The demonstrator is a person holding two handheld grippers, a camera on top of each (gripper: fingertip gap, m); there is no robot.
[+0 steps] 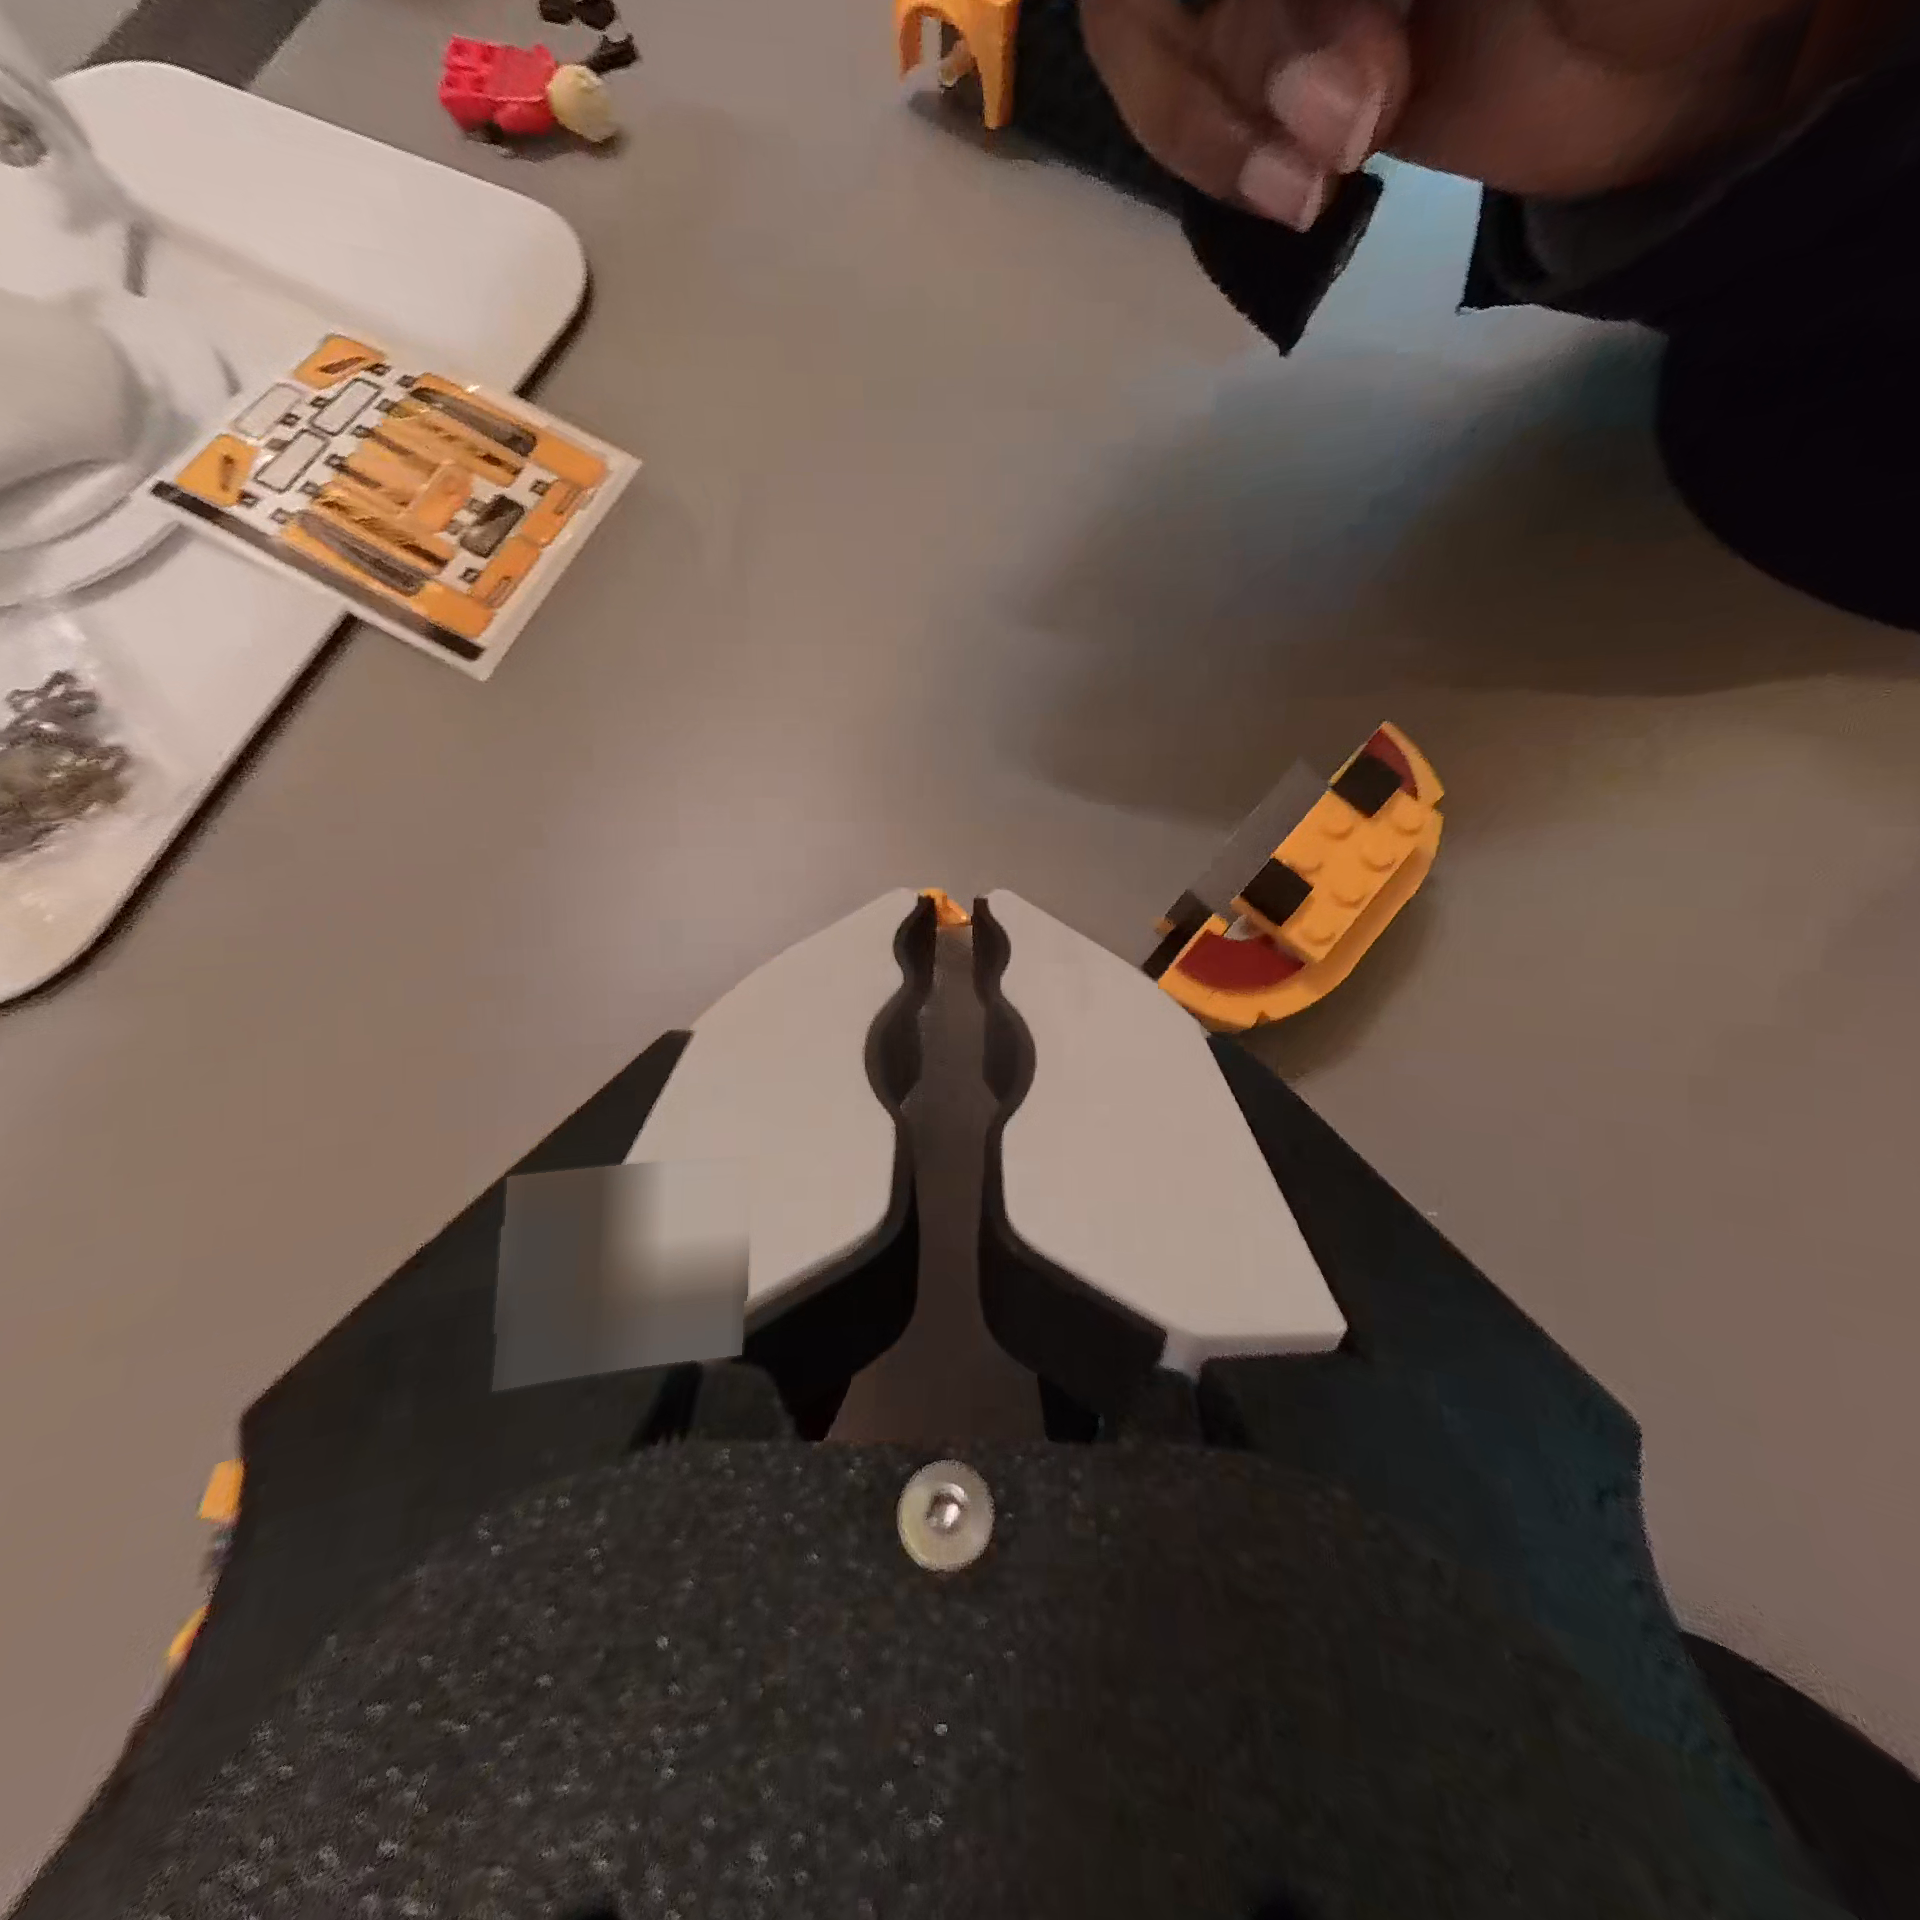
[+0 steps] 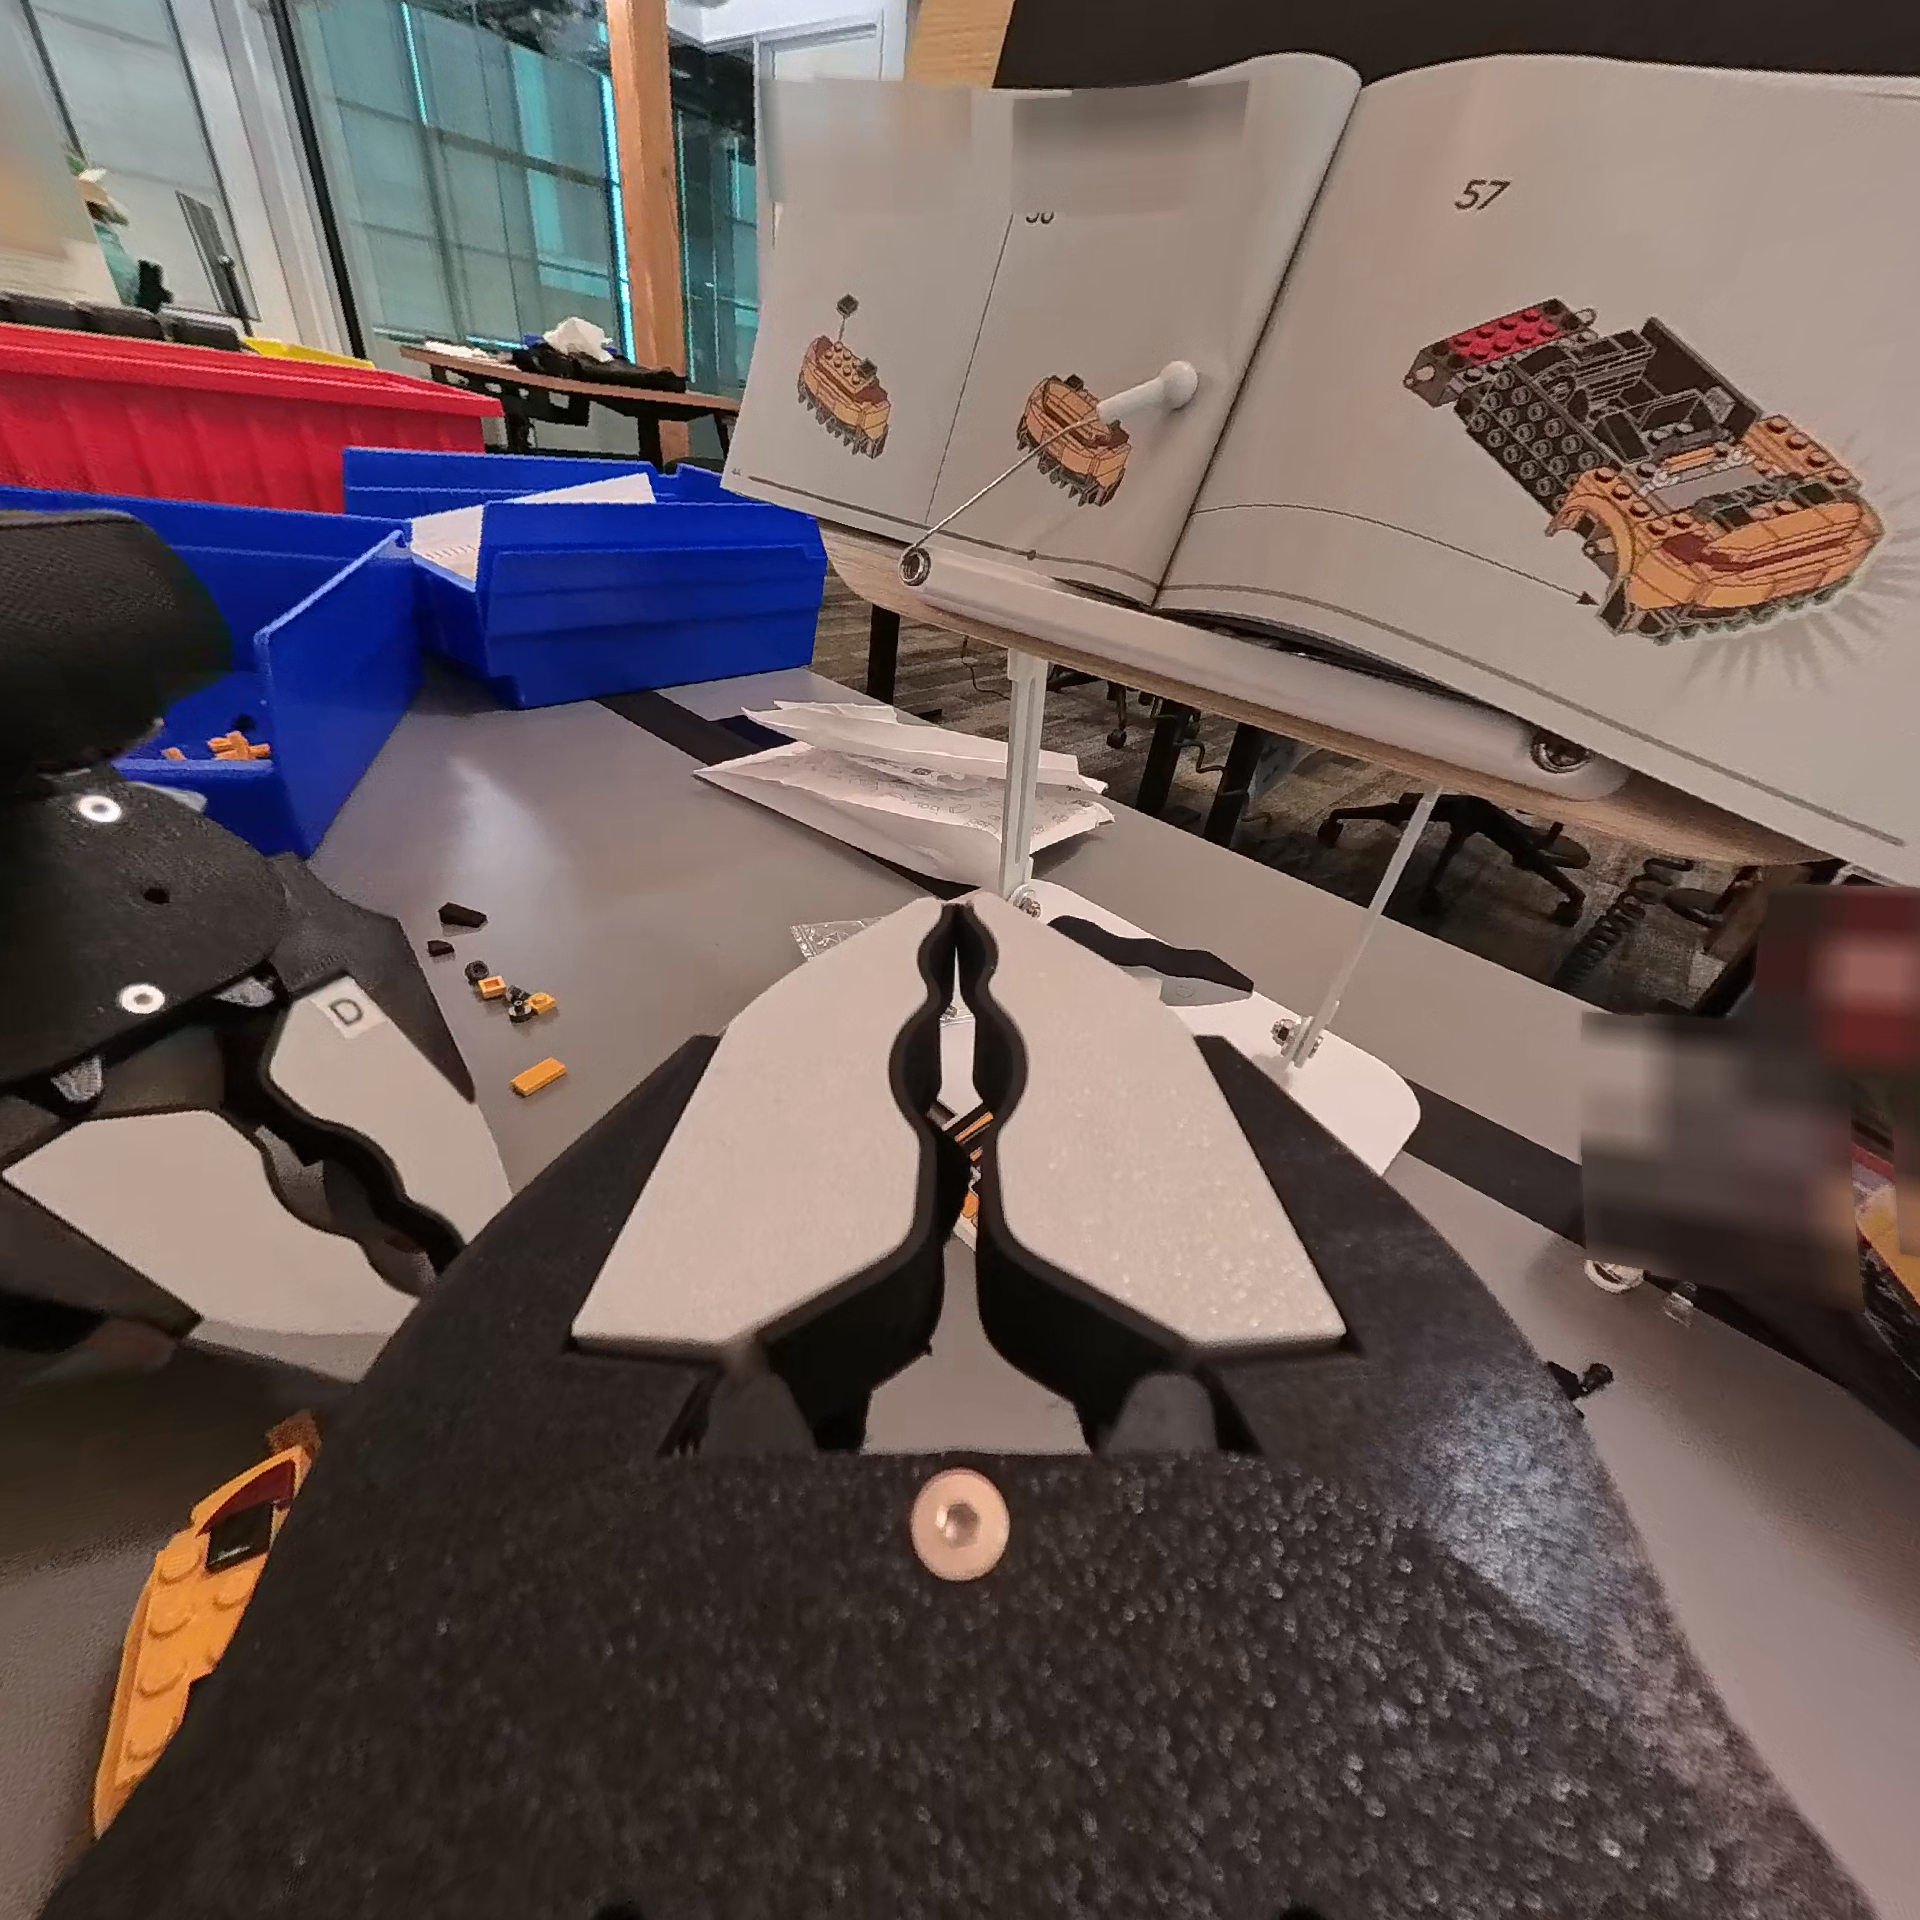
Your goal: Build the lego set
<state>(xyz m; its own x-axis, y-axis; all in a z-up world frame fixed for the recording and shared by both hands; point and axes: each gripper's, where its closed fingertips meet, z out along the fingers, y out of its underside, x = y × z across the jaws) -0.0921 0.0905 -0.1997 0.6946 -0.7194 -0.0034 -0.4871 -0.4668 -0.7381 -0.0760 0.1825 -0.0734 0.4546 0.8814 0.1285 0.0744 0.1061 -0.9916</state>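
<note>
My left gripper (image 1: 948,914) is low over the grey table and shut on a small orange piece (image 1: 943,904) that shows only at its tips. An orange lego assembly with black tiles and dark red arches (image 1: 1320,883) lies just to its right; it also shows at the bottom left of the right wrist view (image 2: 187,1621). My right gripper (image 2: 958,916) is shut with nothing between its tips, held above the table and facing the open instruction book (image 2: 1507,416) on its stand. The left gripper (image 2: 416,1236) shows at that view's left.
A sticker sheet (image 1: 405,499) lies on the edge of the white stand base (image 1: 343,208). A red piece (image 1: 499,83) and an orange arch (image 1: 961,52) lie far off. A hand (image 1: 1299,94) is at top right. Blue bins (image 2: 623,592), loose small pieces (image 2: 509,997) and a paper bag (image 2: 914,790) lie ahead. The tips of one gripper are about 15 centimeters away from the tips of the other. The white stand base (image 1: 343,208) sits 20 centimeters or so from the ends of my right fingers.
</note>
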